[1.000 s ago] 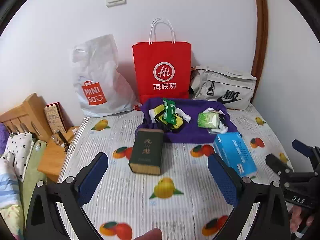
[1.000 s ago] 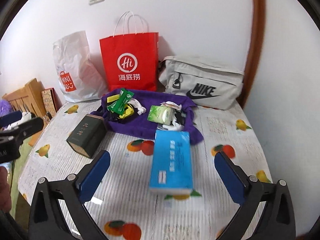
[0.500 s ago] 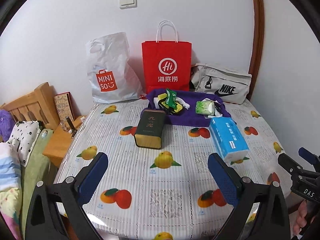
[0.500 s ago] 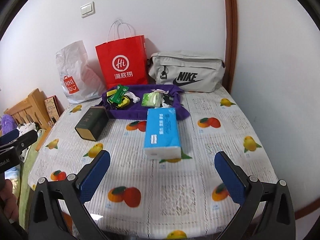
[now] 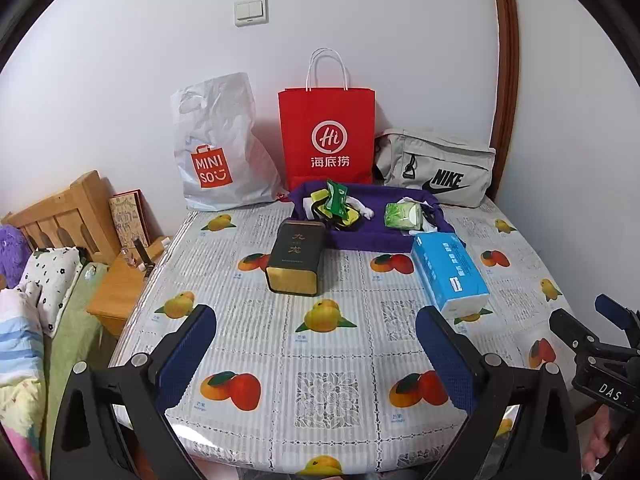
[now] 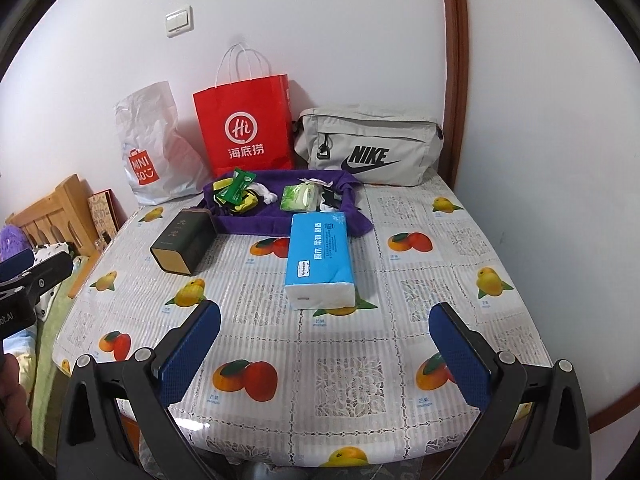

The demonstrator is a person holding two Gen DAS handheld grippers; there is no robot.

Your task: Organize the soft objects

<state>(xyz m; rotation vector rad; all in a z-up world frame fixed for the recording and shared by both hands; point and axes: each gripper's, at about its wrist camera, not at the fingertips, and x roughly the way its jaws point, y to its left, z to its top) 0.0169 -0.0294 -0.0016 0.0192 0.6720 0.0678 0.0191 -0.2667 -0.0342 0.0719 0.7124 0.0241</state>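
- Your left gripper (image 5: pixel 316 344) was spread wide, holding nothing, hanging over the near edge of the table (image 5: pixel 340 392).
- Your right gripper (image 6: pixel 324 344) was also wide apart and empty, over the same near edge.
- The purple tray (image 6: pixel 256 220) sat at the back of the table, in front of the red bag (image 6: pixel 244 124). It held the soft bits: a green sachet (image 6: pixel 236 186), yellow-black cloth (image 6: pixel 244 202), a white scrap (image 6: pixel 269 196) and a green tissue pack (image 6: pixel 300 196).
- The blue tissue pack (image 6: pixel 320 260) lay on the cloth just in front of the tray, its far end touching or nearly touching the tray edge; couldn't tell which.
- The dark tin (image 5: pixel 296 258) lay on its side left of the blue pack, hard against the tray's front corner.
- The scene fit either a sort with the blue pack yet to go in, or a finished one with the pack meant to stay out. Couldn't settle it.
- Risks if you went for the blue pack: it's squashy, so a pinch near one end could have let it sag and slip out.
- Reaching over it to the tray, you could have dragged the tray's floppy wall and tipped the small items.
- The tin could have been knocked and rolled, being on its side.
- The two grippers were close; crossing paths could have clashed them.
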